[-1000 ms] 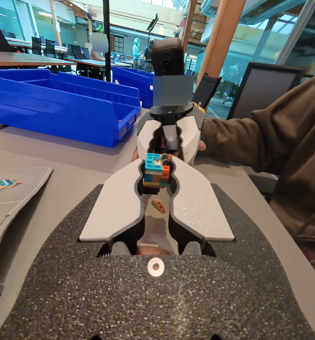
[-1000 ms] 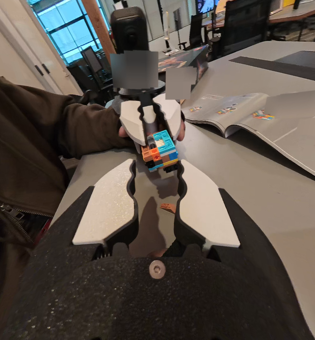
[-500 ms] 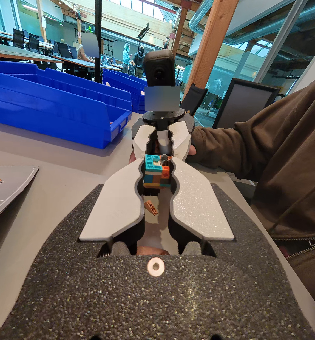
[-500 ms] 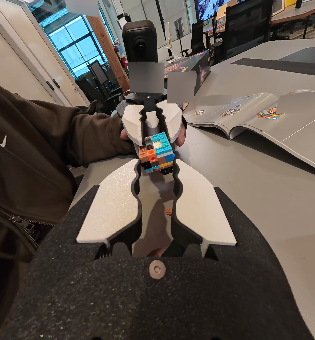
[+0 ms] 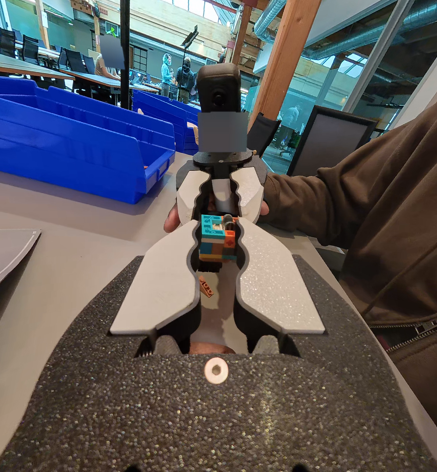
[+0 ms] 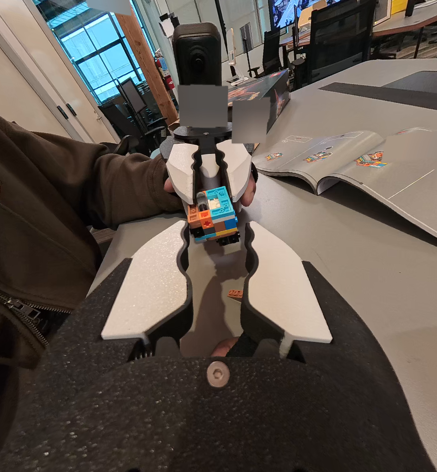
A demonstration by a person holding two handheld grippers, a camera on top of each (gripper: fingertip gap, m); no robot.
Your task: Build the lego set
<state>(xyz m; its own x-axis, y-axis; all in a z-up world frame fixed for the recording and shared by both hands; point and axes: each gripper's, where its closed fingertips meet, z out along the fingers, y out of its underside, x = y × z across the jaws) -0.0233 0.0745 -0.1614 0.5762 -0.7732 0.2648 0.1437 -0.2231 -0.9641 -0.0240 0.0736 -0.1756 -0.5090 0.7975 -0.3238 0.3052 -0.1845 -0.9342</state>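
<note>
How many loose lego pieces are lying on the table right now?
1: a small orange slope piece on the grey table, below the held lego build. The grippers may hide others.

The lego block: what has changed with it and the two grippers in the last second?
The left gripper stays shut on the lego block. The right gripper is open, still close behind it. The booklet slid left in the left view. The loose orange piece still lies on the table.
</note>
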